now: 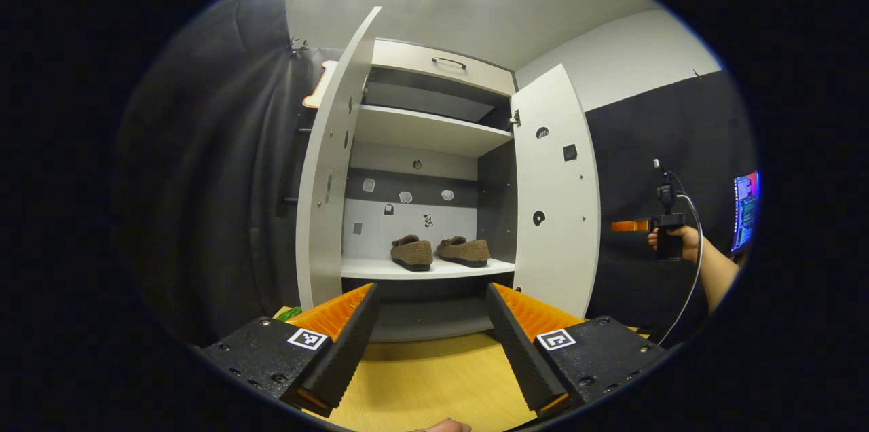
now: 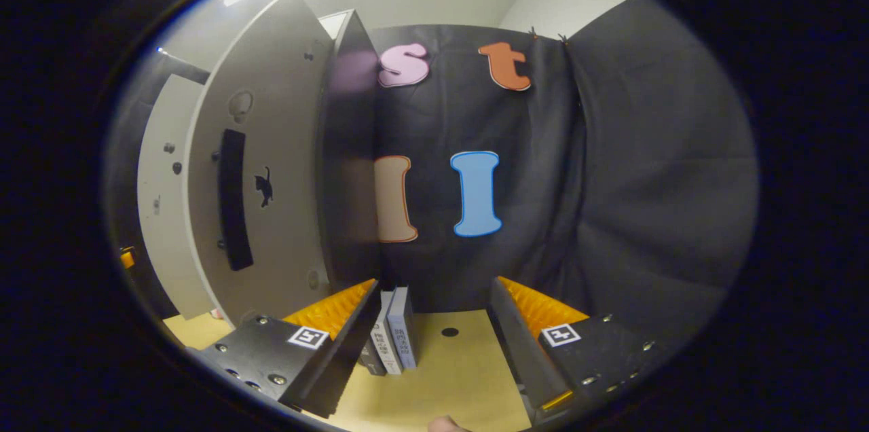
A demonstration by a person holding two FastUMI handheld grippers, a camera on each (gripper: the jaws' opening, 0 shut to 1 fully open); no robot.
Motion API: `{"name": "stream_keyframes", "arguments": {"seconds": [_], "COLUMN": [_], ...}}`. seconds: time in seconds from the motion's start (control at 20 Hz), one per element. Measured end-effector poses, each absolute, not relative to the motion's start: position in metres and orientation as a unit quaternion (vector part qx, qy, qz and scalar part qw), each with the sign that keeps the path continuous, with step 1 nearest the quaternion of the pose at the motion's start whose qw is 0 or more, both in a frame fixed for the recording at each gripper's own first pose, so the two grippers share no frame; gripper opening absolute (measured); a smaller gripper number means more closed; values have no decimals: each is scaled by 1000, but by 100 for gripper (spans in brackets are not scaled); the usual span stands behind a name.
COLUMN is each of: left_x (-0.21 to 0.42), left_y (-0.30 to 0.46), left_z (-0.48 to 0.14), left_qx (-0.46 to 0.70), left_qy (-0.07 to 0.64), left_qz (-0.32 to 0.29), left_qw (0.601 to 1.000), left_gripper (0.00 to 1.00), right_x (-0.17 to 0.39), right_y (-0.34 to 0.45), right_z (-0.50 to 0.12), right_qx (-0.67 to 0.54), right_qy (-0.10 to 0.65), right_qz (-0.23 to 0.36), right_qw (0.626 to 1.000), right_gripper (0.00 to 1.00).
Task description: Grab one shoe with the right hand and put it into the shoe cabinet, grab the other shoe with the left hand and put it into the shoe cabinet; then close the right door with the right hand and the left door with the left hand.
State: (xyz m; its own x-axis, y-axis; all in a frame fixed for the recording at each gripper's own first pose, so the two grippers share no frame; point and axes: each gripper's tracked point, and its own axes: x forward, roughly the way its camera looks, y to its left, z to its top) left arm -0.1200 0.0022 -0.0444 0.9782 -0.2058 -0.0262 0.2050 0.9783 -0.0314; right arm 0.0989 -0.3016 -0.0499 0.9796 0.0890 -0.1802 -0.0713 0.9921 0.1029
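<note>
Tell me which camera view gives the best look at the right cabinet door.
The left gripper view: it shows the right door whole, swung open beside the shelf holding both shoes. The right gripper view catches the same right door close up from its outer face, with its black handle, but strongly warped.

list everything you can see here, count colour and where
shoes: 2, brown, side by side on the cabinet's lower shelf
cabinet: 1, white and grey, at the back of the table
doors: 2, white, both open, one at each side of the cabinet
drawer: 1, white with a dark handle, top of the cabinet
table: 1, light wood, under the grippers
books: a few, grey and blue, upright on the table by the right door
screen: 1, lit, far right
left gripper: 1, black and orange, open, empty
right gripper: 1, black and orange, open, empty
hand: 1, holding the right gripper
</note>
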Motion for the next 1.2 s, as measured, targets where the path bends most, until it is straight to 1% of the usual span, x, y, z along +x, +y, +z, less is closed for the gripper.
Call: {"name": "stream_keyframes", "arguments": {"seconds": [0.05,0.1,0.3,0.4,0.45,0.5,0.6,0.65,0.7,0.8,0.85,0.9,1.05,1.1,1.15,1.2], "left_x": [-119,-118,-120,-123,-123,-124,-127,-130,-130,-128,-127,-124,-122,-123,-124,-123], "left_y": [6,11,22,25,27,30,32,32,32,29,28,27,30,33,38,42], "left_z": [-46,-49,-54,-55,-55,-57,-56,-56,-56,-58,-60,-63,-67,-66,-64,-64], "left_qx": [-13,-12,-7,-7,-9,-12,-15,-15,-15,-17,-19,-21,-18,-15,-13,-12], "left_qy": [16,18,26,25,25,26,23,24,24,28,31,34,40,39,37,35], "left_qz": [-100,-95,-87,-90,-89,-87,-84,-83,-83,-86,-88,-90,-90,-87,-83,-79], "left_qw": [995,995,996,996,996,996,996,996,996,996,995,995,995,995,996,996], "left_gripper": [93,96,96,96,96,96,96,93,96,96,93,96,96,96,99,99], "right_x": [99,100,99,99,98,102,95,94,92,90,89,90,92,92,92,93], "right_y": [-300,-297,-232,-212,-194,-180,-170,-159,-147,-122,-110,-102,-76,-71,-66,-59], "right_z": [-48,-42,-21,-15,-14,-19,-10,-9,-10,-9,-8,-9,-12,-12,-12,-13], "right_qx": [50,48,39,23,22,6,-14,-11,-11,-8,-12,-15,-4,4,9,9], "right_qy": [94,94,74,70,70,77,71,70,71,66,62,59,60,60,60,60], "right_qz": [46,52,99,105,120,118,118,122,128,138,142,145,148,148,149,151], "right_qw": [993,993,992,992,990,990,990,990,989,988,988,988,987,987,987,987], "right_gripper": [98,98,98,98,98,98,87,90,90,90,90,90,88,90,88,88]}}
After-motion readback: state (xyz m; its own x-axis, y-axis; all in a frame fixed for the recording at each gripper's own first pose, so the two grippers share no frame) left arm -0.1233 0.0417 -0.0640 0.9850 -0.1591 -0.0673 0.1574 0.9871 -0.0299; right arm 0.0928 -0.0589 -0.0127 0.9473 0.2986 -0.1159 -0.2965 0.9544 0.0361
